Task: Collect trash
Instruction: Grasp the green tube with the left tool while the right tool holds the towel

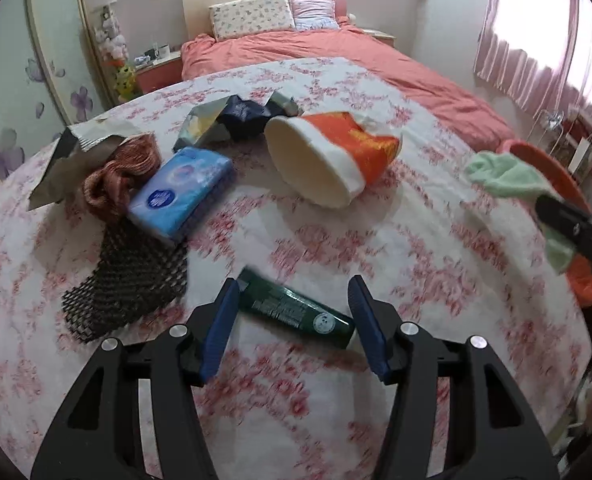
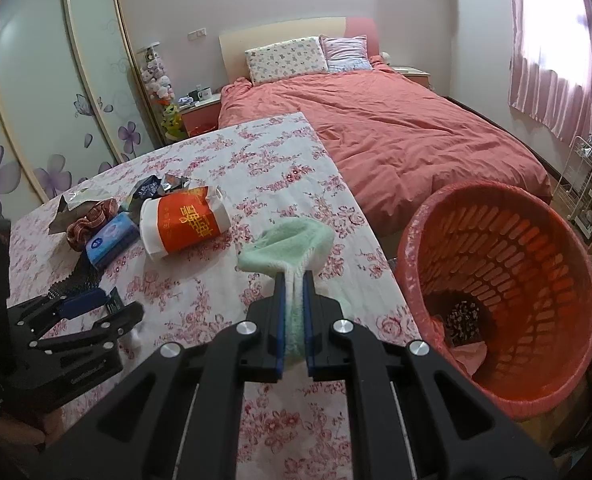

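Right wrist view: floral tablecloth [image 2: 224, 160] beside coral bed [image 2: 396, 128].

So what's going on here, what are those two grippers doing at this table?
Someone is clearing trash off a floral-covered table. The right gripper is clamped on a light green cloth, held near the table edge beside the orange basket, which already has some scraps at its bottom. The left gripper is open, its fingers on either side of a dark green tube lying on the table. A tipped orange paper cup, a blue tissue pack and wrappers are still on the table.
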A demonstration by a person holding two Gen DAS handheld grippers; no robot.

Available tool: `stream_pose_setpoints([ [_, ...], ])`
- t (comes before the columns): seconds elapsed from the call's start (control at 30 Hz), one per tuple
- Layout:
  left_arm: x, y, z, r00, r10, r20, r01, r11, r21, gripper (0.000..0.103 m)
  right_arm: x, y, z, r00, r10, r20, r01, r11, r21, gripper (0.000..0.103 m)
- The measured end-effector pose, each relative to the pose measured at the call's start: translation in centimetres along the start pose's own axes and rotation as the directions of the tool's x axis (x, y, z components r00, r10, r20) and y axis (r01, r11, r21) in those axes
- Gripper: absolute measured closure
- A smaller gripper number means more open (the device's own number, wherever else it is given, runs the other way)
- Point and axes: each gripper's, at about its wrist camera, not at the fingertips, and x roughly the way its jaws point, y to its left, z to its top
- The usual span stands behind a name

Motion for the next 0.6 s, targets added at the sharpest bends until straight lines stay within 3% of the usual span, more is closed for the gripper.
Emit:
stream_pose_setpoints([
  [0.17,-0.8,2.7,-1.2,1.000,-0.010,-0.009,0.009,0.998,-0.070,0.046,-0.3,-0.2,-0.3,1.000,0.010,0.005,-0.011,1.000,0.016,0.095],
  [0.4,-0.7,2.2,-1.2,0.999,-0.033,-0.005,0.033,0.995,-0.097,0.047,-0.6,-0.2,-0.7,1.000,0.023,0.006,-0.023,0.999,0.028,0.095],
  [0.6,-1.1,1.6,-1.4,0.999,-0.038,0.010,0.039,0.987,-0.154,0.065,-0.9,-0.7,-0.7,1.000,0.022,0.012,-0.022,0.999,0.042,0.095],
])
